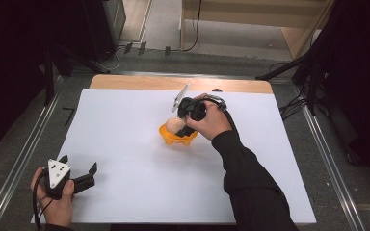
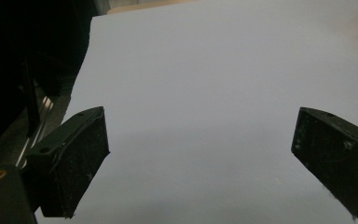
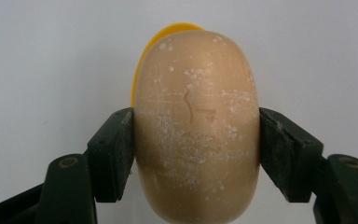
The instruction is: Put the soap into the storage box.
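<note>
Beige soap bar (image 3: pixel 196 126), embossed mark unreadable, tight in right tongs (image 3: pixel 196 149) over orange dish (image 1: pixel 177 136); left tongs (image 2: pixel 200 163) agape.

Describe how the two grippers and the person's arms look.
Both grippers are black with two flat-padded jaws. The left gripper carries a grey three-cornered plate with dark dots and trails a black cable. The right gripper has a similar plate; that arm wears a black sleeve.

pretty dim room, only the white tabletop (image 1: pixel 125 144) is lit from overhead; edges go black, closeups soft and grainy, no glare.
</note>
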`<state>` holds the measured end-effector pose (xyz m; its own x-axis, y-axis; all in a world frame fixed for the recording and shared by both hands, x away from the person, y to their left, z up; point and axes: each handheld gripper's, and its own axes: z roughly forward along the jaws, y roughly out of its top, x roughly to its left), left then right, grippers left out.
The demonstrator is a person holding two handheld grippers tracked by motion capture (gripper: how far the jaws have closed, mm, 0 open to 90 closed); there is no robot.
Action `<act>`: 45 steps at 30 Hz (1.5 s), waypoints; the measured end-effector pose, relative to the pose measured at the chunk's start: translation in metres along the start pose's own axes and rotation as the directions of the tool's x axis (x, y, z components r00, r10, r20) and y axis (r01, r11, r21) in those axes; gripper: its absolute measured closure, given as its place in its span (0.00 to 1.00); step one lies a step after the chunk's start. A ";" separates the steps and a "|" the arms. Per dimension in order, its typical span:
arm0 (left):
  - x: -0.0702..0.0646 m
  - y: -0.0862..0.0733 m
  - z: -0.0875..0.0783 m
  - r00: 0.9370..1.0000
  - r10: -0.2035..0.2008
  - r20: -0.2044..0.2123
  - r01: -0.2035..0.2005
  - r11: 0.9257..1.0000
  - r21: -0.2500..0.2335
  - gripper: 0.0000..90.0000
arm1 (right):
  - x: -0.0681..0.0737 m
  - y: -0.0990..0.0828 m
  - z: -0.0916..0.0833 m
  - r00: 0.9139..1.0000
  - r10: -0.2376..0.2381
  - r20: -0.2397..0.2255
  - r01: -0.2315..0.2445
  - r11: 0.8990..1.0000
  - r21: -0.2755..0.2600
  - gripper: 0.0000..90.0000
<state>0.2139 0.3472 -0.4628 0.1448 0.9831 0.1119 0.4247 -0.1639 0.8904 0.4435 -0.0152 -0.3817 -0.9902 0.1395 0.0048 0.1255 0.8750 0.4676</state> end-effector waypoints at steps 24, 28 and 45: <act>-0.001 0.000 0.000 1.000 0.002 -0.002 -0.002 1.000 -0.002 0.05 | -0.001 -0.009 -0.008 0.999 0.043 -0.001 -0.043 0.997 -0.068 0.31; -0.001 0.000 0.001 1.000 0.004 -0.002 -0.004 1.000 0.003 0.05 | -0.001 -0.014 -0.009 0.998 0.060 0.004 -0.059 0.995 -0.080 0.30; -0.002 0.000 0.001 1.000 0.012 -0.002 -0.012 1.000 0.007 0.05 | 0.009 -0.056 -0.020 0.984 0.155 0.087 -0.143 0.981 -0.127 0.00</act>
<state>0.2147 0.3451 -0.4633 0.1478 0.9813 0.1236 0.4291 -0.1763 0.8859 0.4261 -0.0722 -0.3901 -0.9497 0.3131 0.0005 0.2574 0.7796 0.5710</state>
